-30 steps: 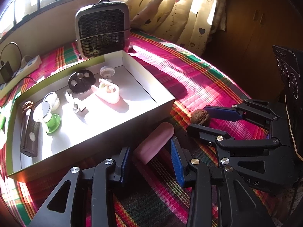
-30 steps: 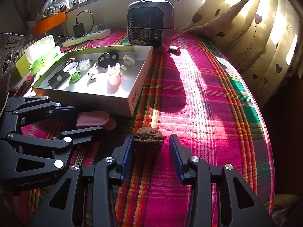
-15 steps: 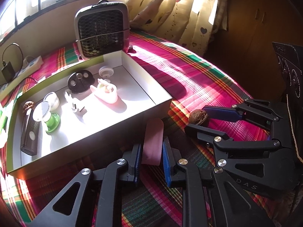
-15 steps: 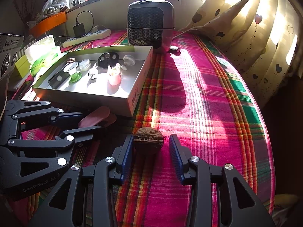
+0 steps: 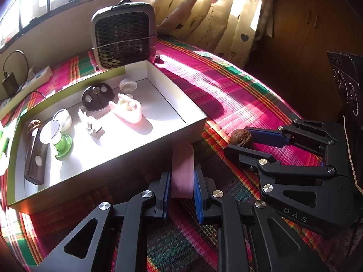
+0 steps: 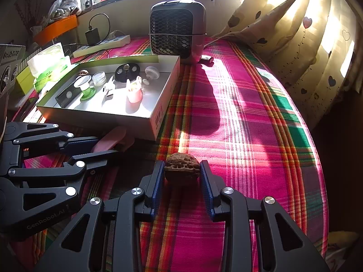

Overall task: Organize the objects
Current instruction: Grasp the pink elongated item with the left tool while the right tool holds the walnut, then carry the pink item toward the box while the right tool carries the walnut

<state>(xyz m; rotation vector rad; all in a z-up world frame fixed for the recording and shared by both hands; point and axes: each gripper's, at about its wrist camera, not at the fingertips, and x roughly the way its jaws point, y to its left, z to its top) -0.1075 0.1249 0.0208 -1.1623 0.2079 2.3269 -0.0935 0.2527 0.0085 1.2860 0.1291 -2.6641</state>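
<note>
My left gripper is shut on a pink oblong case just in front of the white box's near wall. My right gripper has closed its blue pads on a brown walnut on the plaid cloth. The walnut and right gripper also show in the left wrist view. The left gripper and the pink case show in the right wrist view. The box holds several small items.
A grey fan heater stands behind the box. A power strip and a green tissue box lie at the back left. Cream curtains hang on the right. The plaid cloth spreads to the right.
My left gripper closed on the pink case and turned it end-on. My right gripper narrowed from around the walnut to gripping it.
</note>
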